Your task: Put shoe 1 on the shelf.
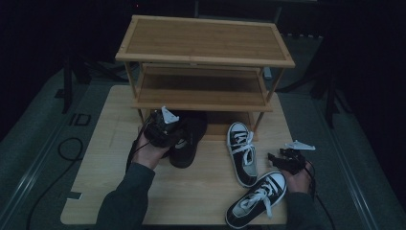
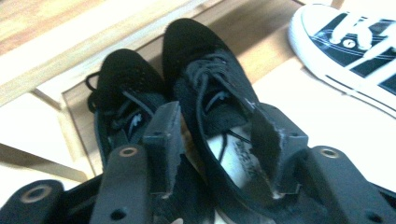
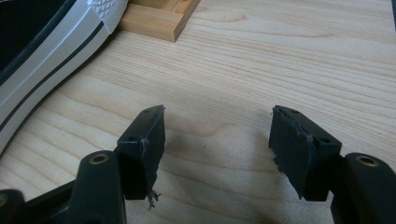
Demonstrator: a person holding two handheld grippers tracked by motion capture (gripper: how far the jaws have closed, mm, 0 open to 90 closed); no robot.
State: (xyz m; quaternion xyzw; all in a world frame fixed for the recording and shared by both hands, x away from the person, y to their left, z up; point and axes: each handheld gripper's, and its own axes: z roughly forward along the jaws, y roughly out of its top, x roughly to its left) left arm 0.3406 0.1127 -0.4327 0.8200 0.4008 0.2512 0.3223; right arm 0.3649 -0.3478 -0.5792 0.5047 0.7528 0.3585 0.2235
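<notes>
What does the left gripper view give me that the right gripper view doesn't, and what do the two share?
Left gripper view: a black shoe between the left hand-held gripper's jaws, and a second black shoe beside it, both at the rack's bottom shelf. Whether the pads press the shoe is unclear.
Right gripper view: the right hand-held gripper open over bare table, with nothing between its jaws.
Shared: the black-and-white sneaker and wood of the rack.

wooden shoe rack [image 1: 206, 40], two black-and-white sneakers [image 1: 242, 152]
</notes>
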